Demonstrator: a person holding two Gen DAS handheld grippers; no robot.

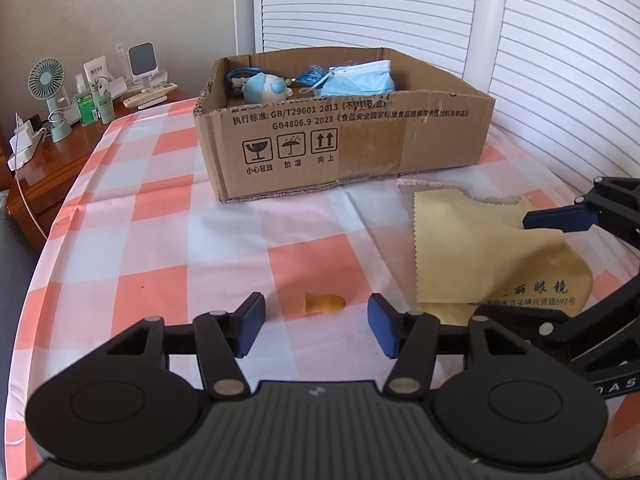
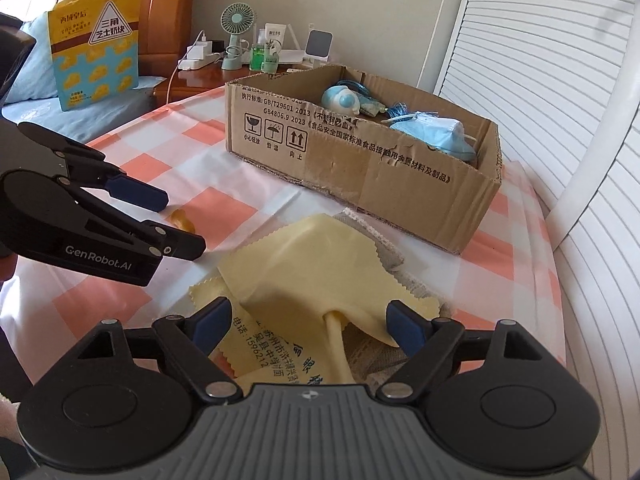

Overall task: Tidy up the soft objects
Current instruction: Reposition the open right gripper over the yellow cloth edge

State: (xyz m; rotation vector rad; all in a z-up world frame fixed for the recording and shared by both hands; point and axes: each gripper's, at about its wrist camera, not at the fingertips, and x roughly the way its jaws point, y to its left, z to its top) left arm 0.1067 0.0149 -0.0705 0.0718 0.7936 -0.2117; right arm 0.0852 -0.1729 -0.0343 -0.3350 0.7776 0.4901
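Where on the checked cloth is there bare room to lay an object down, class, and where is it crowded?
Bare cloth lies left of the cardboard box, toward the wooden nightstand, and between the box front and the orange earplug. It is crowded on the right, where the yellow lens cloth overlaps a grey cloth under the right gripper. The box already holds a face mask.

A green desk fan (image 2: pixel 236 32) stands on the wooden nightstand (image 1: pixel 52 168) among bottles (image 1: pixel 86 110) and a white charger (image 2: pixel 200 54). A yellow snack bag (image 2: pixel 96 44) leans upright on the bed. White louvred shutters (image 1: pixel 560 60) line the wall
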